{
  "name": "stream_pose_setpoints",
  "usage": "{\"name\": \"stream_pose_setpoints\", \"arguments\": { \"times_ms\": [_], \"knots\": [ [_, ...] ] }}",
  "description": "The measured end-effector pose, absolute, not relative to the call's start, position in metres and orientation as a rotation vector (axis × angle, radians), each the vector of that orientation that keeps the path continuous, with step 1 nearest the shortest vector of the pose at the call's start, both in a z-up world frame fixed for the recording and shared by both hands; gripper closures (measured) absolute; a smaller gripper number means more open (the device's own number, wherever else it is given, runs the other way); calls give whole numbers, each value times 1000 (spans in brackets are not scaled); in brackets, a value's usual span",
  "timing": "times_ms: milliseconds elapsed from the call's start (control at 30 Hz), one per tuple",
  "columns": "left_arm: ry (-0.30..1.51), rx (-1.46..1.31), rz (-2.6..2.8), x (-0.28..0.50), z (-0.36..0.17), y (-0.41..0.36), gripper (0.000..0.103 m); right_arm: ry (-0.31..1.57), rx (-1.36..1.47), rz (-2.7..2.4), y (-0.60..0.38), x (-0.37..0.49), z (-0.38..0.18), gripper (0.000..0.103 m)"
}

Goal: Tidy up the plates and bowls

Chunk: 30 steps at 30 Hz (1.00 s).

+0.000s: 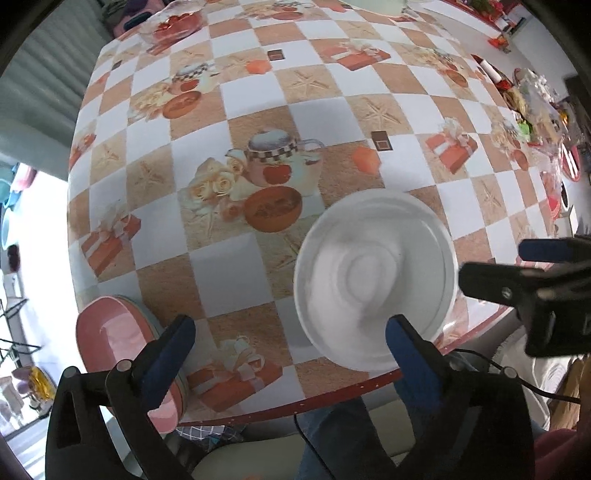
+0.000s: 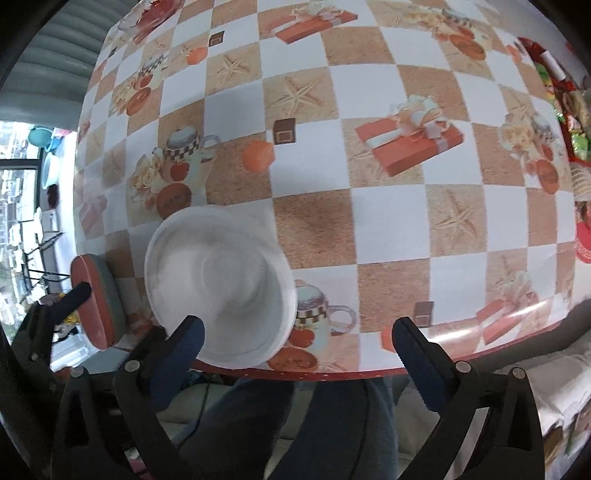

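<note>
A white bowl (image 1: 375, 280) sits on the checked tablecloth near the table's front edge; it also shows in the right wrist view (image 2: 218, 291). A stack of pink plates (image 1: 118, 350) lies at the front left corner, seen edge-on in the right wrist view (image 2: 98, 306). My left gripper (image 1: 290, 336) is open and empty above the front edge, between the plates and the bowl. My right gripper (image 2: 297, 338) is open and empty, just right of the bowl. The right gripper shows in the left wrist view (image 1: 517, 273) beside the bowl's right rim.
The table (image 1: 258, 110) has a patterned oilcloth. A glass bowl with red contents (image 1: 171, 24) stands at the far left. Snacks and packets (image 1: 532, 99) crowd the right side. The red table edge (image 2: 369, 373) runs along the front, with a person's legs below.
</note>
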<state>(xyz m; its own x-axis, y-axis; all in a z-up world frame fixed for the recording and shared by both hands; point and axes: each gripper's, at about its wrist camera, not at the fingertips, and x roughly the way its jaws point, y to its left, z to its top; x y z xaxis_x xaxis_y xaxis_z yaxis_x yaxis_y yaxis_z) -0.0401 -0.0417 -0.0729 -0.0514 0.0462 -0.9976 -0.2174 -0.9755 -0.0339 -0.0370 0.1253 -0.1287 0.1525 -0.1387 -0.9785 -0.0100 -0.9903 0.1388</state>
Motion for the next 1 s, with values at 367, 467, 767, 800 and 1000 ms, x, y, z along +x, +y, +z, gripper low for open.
{"name": "stream_pose_setpoints", "arguments": {
  "times_ms": [367,467,767,800,1000],
  "knots": [
    [131,-2069,2143,-45,-72,-53,0,-139,2332,-1999,131,-28,-125,1],
    [132,-2071,2141,-45,-72,-52,0,-145,2339,-1995,129,-26,-127,1],
    [162,-2085,2120,-45,-75,-51,0,-191,2367,-1983,133,-21,-130,1],
    [166,-2086,2117,-45,-75,-50,0,-194,2371,-1982,134,-21,-131,1],
    [173,-2086,2115,-47,-76,-48,0,-204,2382,-1980,135,-22,-133,1]
  ]
}}
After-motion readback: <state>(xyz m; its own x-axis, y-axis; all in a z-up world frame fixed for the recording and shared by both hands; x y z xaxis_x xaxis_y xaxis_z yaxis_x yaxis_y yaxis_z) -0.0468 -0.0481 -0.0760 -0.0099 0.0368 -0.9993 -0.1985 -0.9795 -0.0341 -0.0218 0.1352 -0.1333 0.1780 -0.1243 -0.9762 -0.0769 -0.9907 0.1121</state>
